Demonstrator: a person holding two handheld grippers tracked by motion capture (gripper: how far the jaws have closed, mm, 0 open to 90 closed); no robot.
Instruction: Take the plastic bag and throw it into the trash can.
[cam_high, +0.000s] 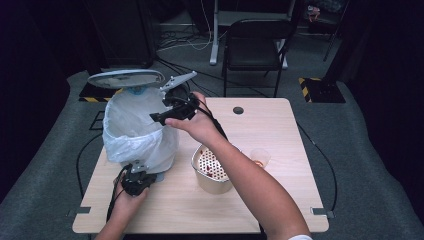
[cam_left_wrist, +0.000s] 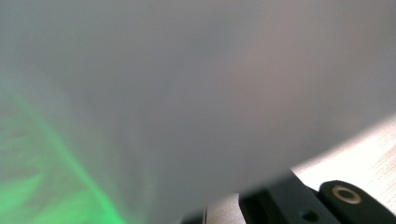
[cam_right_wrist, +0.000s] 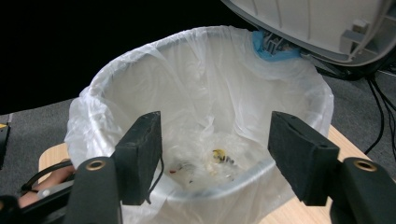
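Scraps (cam_right_wrist: 217, 156) inside bin liner (cam_right_wrist: 140, 88), beyond right gripper (cam_right_wrist: 215, 158) with jaws apart.

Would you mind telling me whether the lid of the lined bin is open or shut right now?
Open: the lid stands raised off the rim of the bin, leaving its mouth and white liner uncovered.

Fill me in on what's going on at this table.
A person is working at a lined trash bin whose lid stands open. The right gripper hangs over the bin's mouth with its fingers open and nothing between them; scraps lie at the bottom of the liner. The left gripper sits shut at the bin's base. A perforated metal pot and a small plastic cup stand beside the bin on the table.
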